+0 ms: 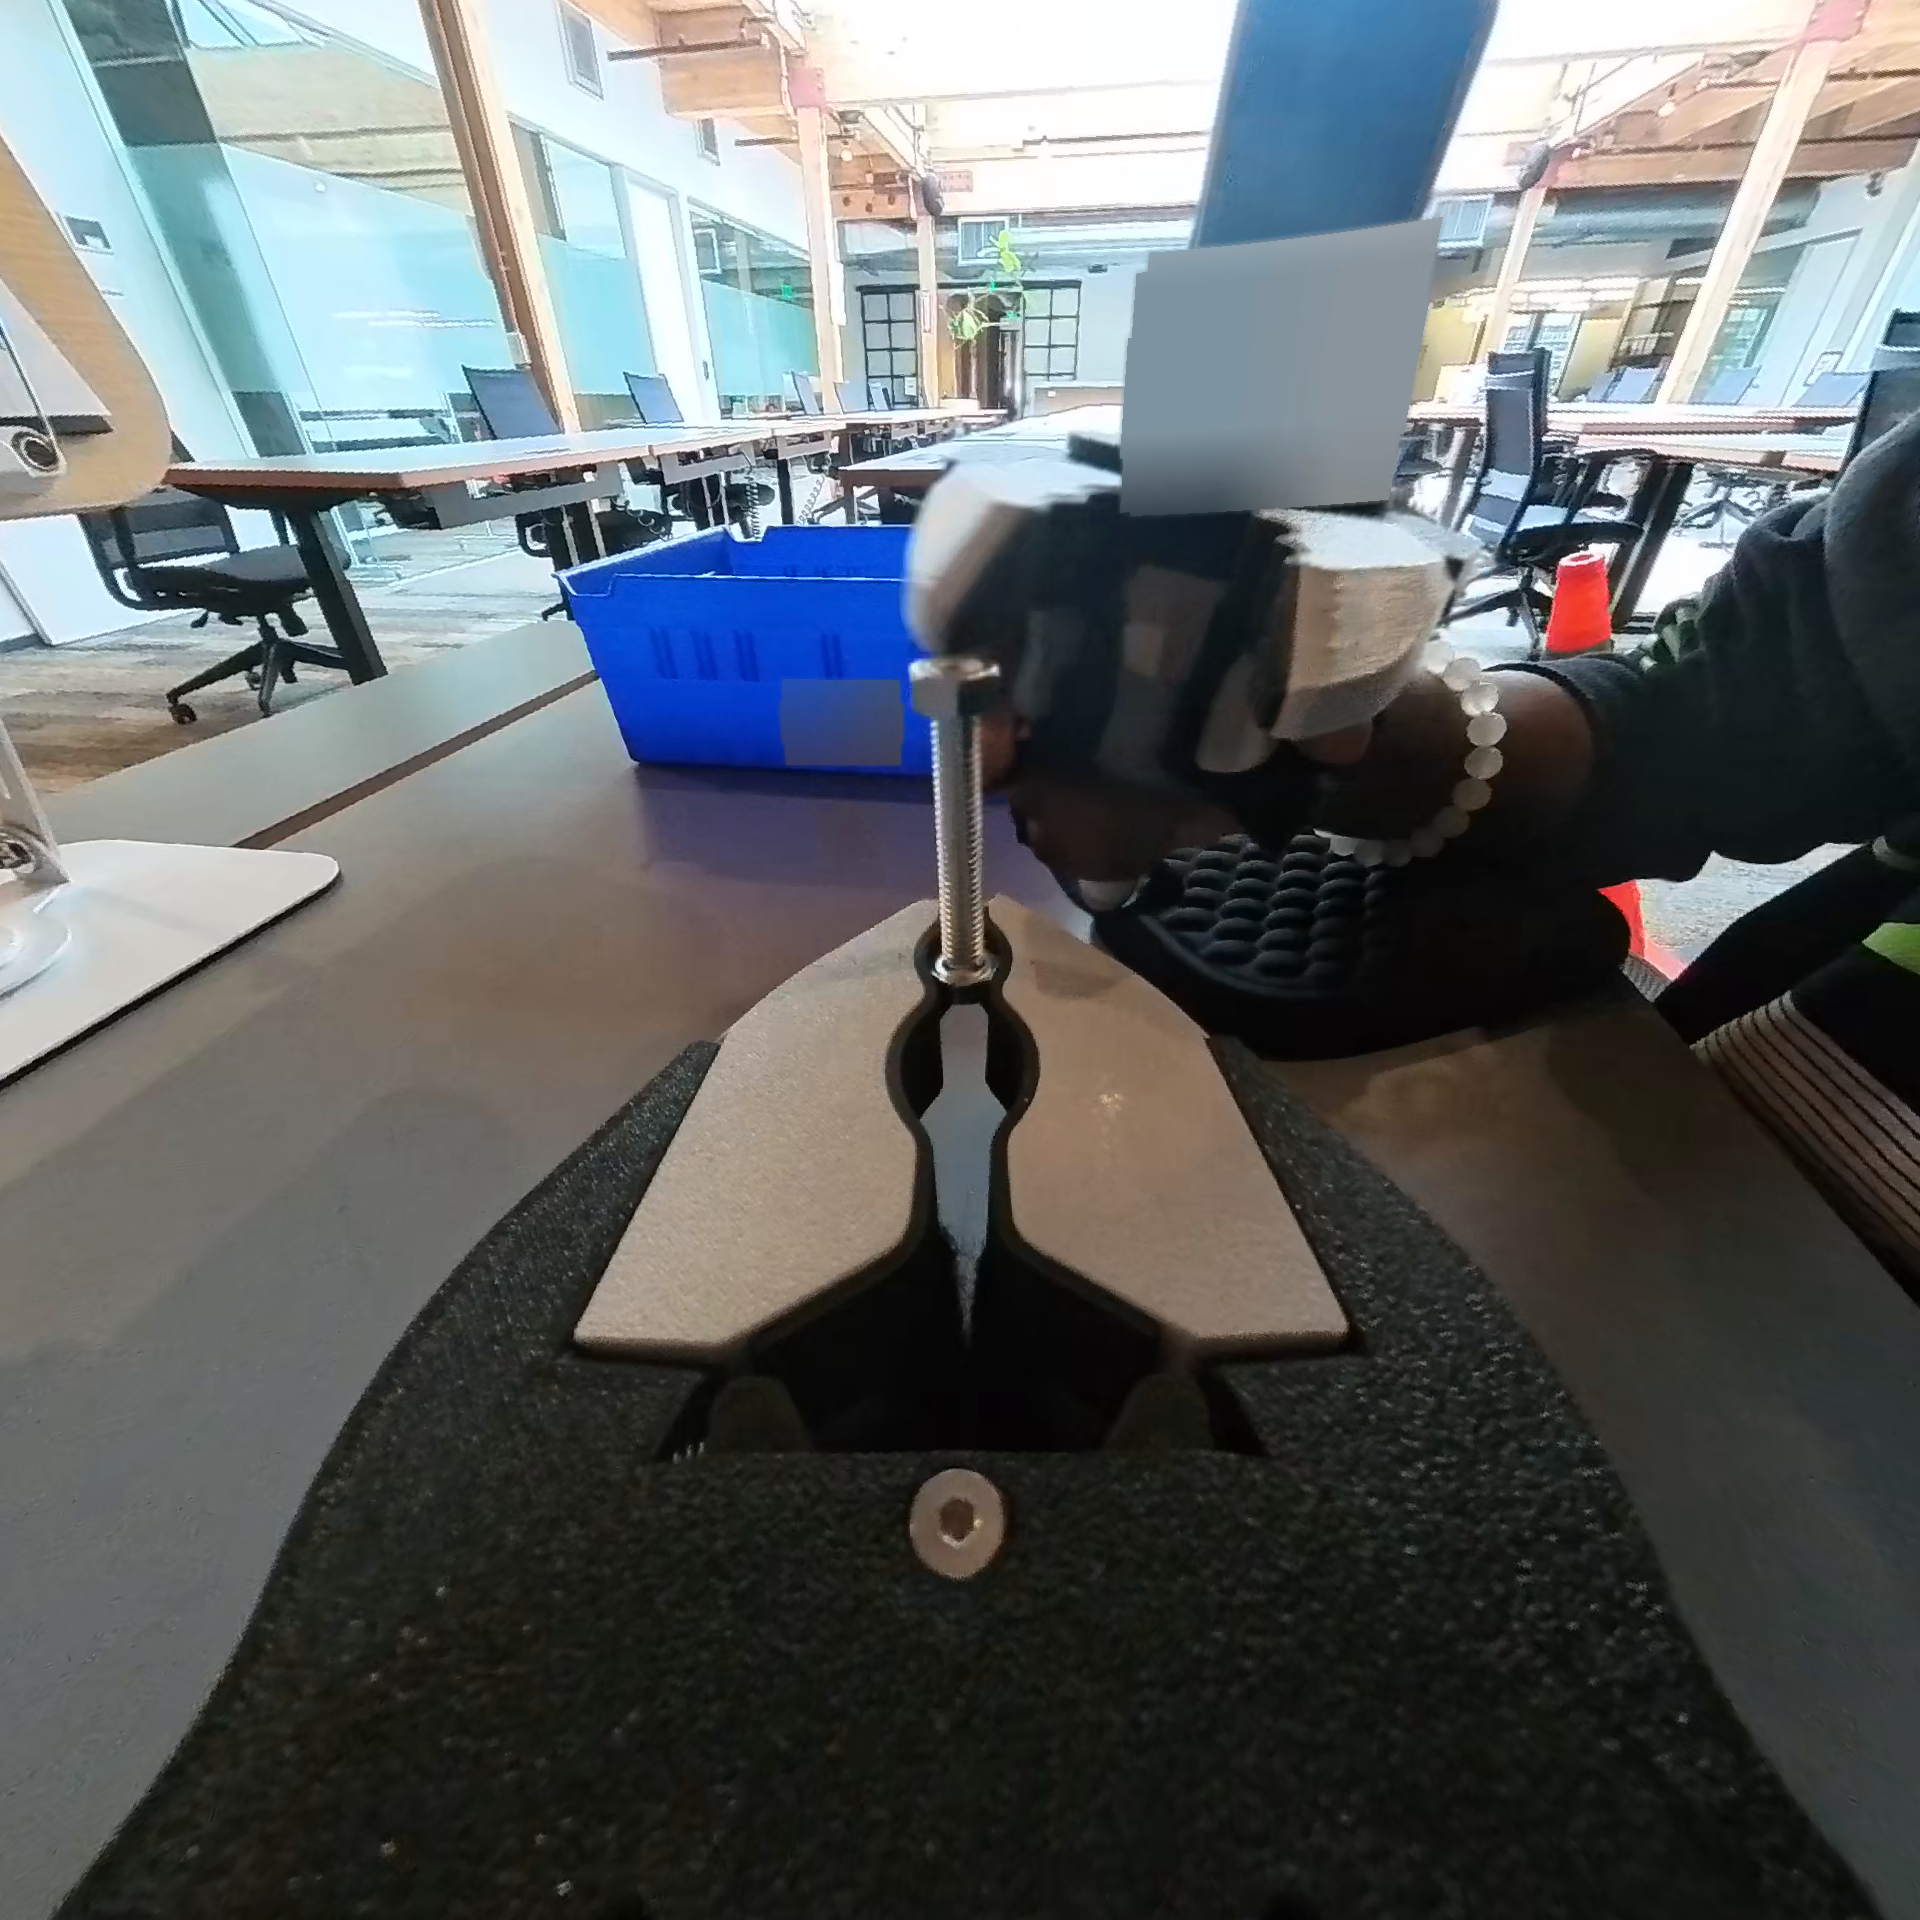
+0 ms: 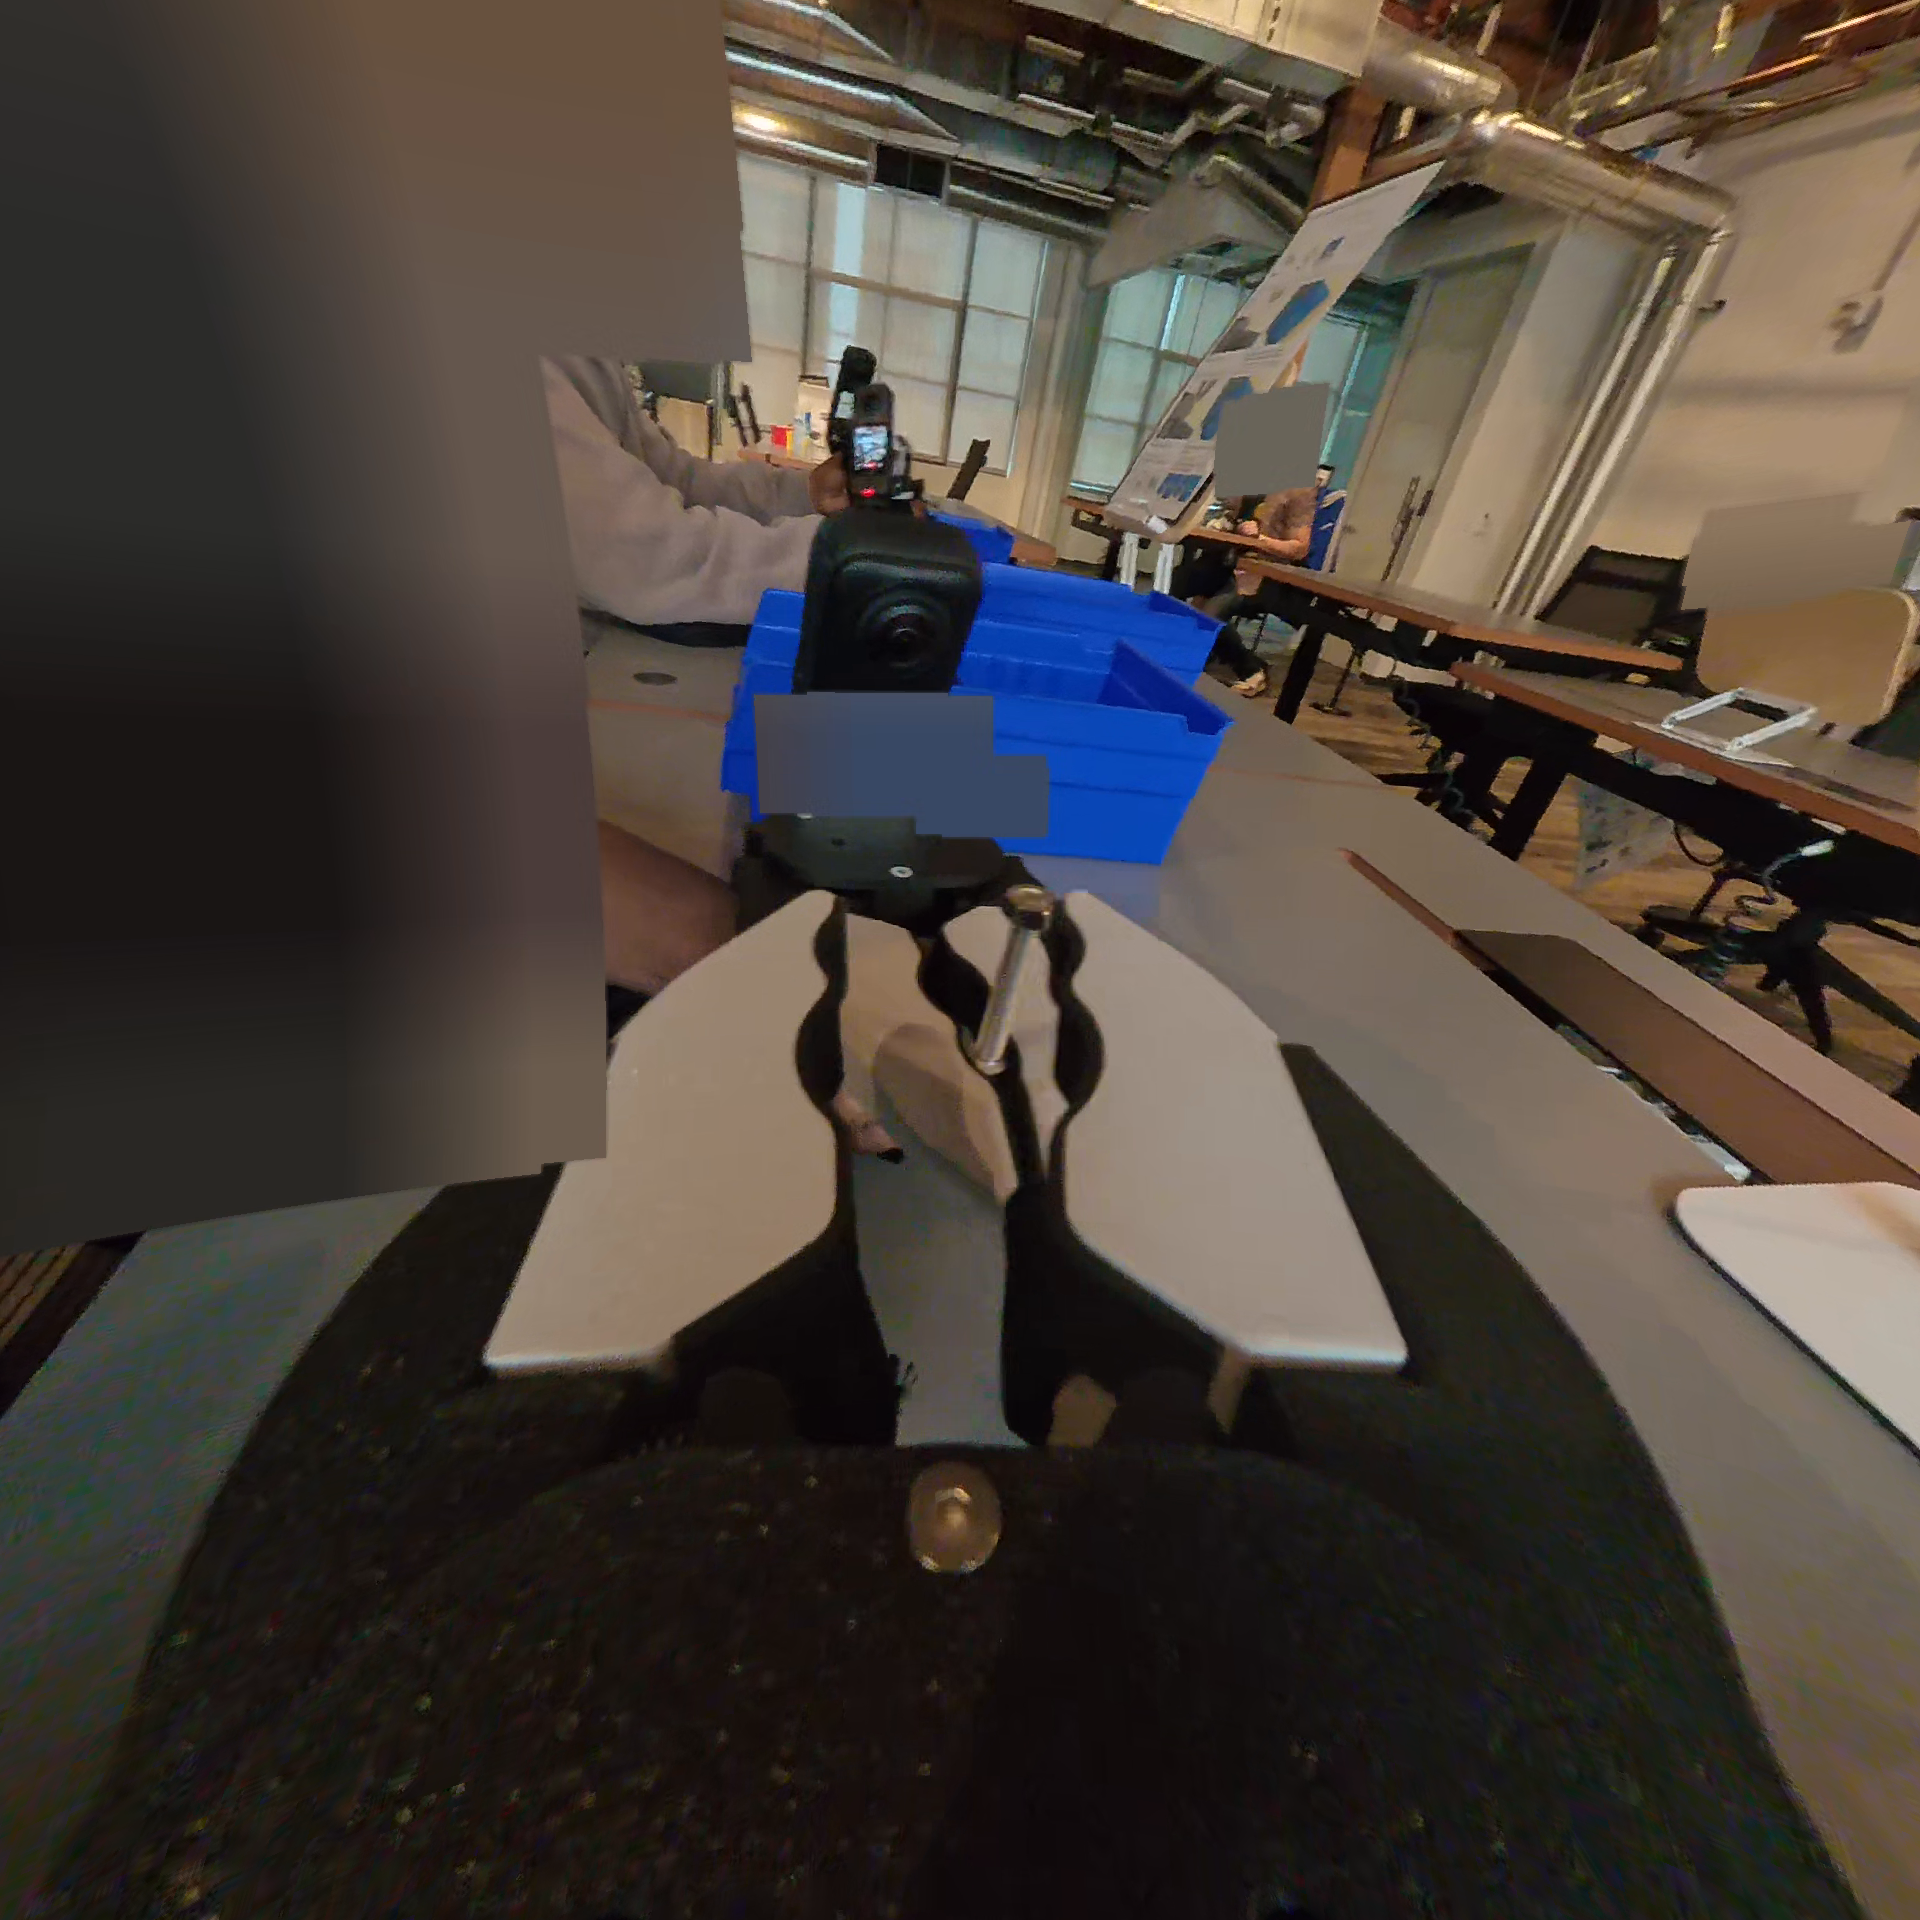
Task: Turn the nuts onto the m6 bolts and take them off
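Left tool (image 1: 961, 961) clamped on upright bolt (image 1: 954, 821) at its nut (image 1: 964, 968), right tool (image 2: 940, 940) parted around bolt head

hand-held gripper (image 1: 961, 961) grey fingers, black textured body | dark sleeve (image 1: 1714, 665) | bead bracelet (image 1: 1481, 748)

We see an open office with timber posts (image 1: 1751, 208) and beams, glass partitions (image 1: 343, 301) along one side and tall gridded windows (image 2: 894, 312) letting in daylight. Rows of long desks (image 1: 416, 473) stand with black mesh chairs (image 1: 218, 582) on a patterned floor (image 1: 94, 717). Silver ducts (image 2: 1538, 156) run under the dark ceiling, and the near surface (image 1: 468, 997) is dark grey.
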